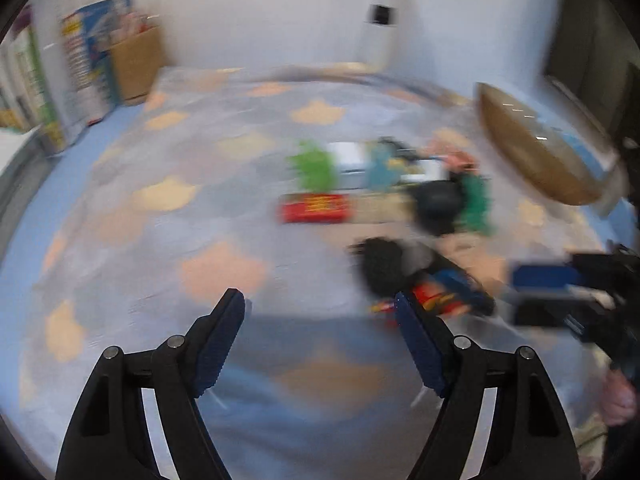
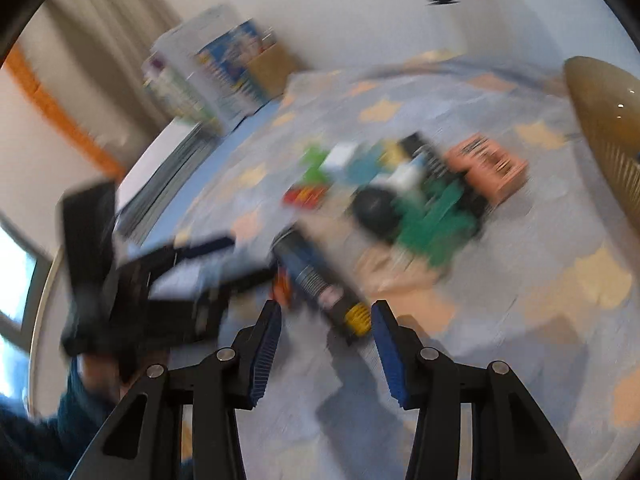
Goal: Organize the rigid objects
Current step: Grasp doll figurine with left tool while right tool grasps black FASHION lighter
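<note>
Everything is motion-blurred. A heap of toys and boxes lies on a blue rug with beige patches: a red box, a green toy, a black round thing and a dark tube with a yellow end. My left gripper is open above bare rug, left of the tube, with nothing between its fingers. My right gripper is open; the tube's yellow end lies just ahead by its right fingertip, and I see no pad pressing on it. Each gripper shows in the other's view.
A brown woven basket stands at the right. A cardboard box and upright picture boxes line the far left wall. A pink box sits behind the heap. A hand in a dark teal sleeve holds the left gripper.
</note>
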`<action>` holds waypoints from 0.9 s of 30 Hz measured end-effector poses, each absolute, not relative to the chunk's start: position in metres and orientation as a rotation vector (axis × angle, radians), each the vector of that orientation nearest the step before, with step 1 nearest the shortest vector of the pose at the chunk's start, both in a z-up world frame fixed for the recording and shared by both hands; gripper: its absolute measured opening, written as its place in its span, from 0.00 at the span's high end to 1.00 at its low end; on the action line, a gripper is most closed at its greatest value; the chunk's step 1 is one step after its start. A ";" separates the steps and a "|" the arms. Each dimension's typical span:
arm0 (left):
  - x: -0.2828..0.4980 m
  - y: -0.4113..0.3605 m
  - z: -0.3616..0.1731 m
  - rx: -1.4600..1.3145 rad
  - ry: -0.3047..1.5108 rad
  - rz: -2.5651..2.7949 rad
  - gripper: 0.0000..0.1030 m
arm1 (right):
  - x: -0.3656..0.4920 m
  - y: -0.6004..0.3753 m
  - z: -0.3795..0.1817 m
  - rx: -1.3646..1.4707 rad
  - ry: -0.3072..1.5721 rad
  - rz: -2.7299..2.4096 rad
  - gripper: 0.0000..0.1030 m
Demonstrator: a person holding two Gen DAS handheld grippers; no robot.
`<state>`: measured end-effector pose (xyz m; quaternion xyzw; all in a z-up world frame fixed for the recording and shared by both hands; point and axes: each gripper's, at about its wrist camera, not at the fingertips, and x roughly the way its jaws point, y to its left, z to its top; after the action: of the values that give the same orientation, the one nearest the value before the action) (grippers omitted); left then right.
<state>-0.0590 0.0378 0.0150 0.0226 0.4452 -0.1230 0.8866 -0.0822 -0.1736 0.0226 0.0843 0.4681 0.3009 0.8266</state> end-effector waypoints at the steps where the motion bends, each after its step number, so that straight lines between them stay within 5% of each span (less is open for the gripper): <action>1: -0.058 0.047 0.014 0.062 0.926 -0.205 0.28 | -0.088 -0.171 0.022 0.149 0.999 0.638 0.55; 16: -0.063 0.028 0.018 -0.036 0.948 -0.378 0.28 | -0.075 -0.135 0.000 -0.151 0.972 0.509 0.55; 19: -0.059 0.015 0.019 -0.036 0.948 -0.396 0.28 | -0.081 -0.139 0.001 -0.172 0.958 0.505 0.74; 27: -0.038 -0.022 0.012 -0.016 0.960 -0.384 0.31 | -0.105 -0.165 -0.001 -0.158 0.952 0.440 0.76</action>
<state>-0.0382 -0.0223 0.0120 -0.0076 0.4587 -0.1834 0.8694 -0.1050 -0.1651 -0.0005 -0.0753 0.4540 0.2098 0.8627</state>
